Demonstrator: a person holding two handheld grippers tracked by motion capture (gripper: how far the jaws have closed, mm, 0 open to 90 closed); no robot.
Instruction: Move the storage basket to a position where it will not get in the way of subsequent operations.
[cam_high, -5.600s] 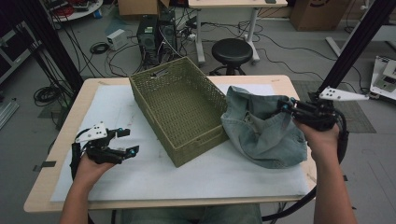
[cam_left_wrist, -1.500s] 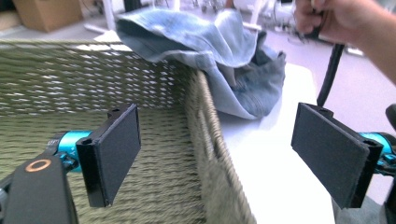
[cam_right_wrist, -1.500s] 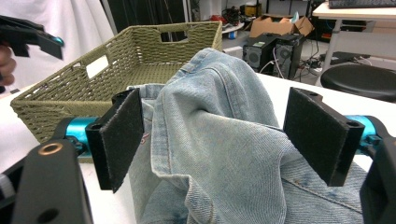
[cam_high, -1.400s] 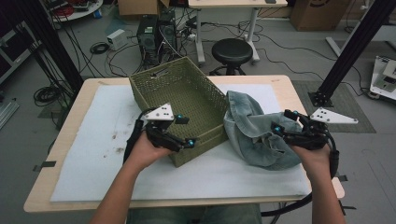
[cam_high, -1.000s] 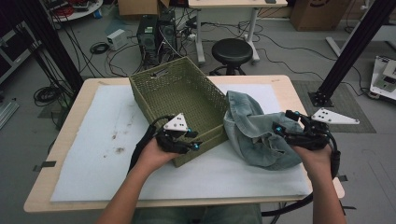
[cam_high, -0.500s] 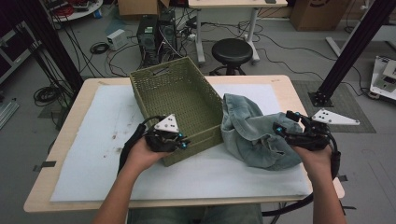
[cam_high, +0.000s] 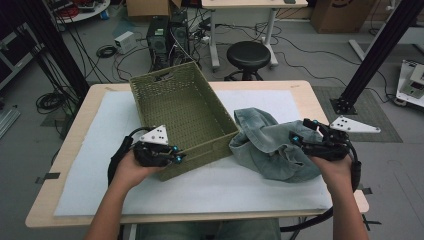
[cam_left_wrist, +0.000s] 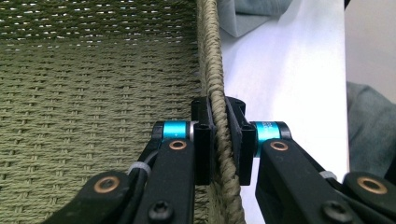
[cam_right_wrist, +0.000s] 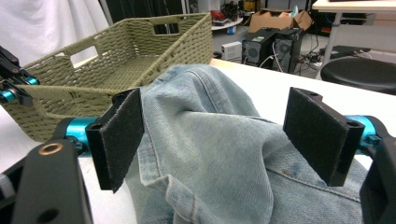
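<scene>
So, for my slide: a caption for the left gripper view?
Left claw shut on the woven basket rim, denim beyond.

Left claw (cam_high: 176, 156) clamped tight, right claw (cam_high: 300, 140) wide open, both forearms outstretched.

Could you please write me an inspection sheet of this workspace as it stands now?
Surface: table under a white mat.
Job's things: green woven basket on the mat; crumpled denim garment beside it.
Clutter: nothing seen on the mat.
Grippers: left hand-held gripper shut on the basket's near rim; right hand-held gripper open, jaws astride the denim.
Cables: black cable loops from the left gripper; floor cables beyond the table.
Surroundings: stool, computer towers, cardboard boxes.
</scene>
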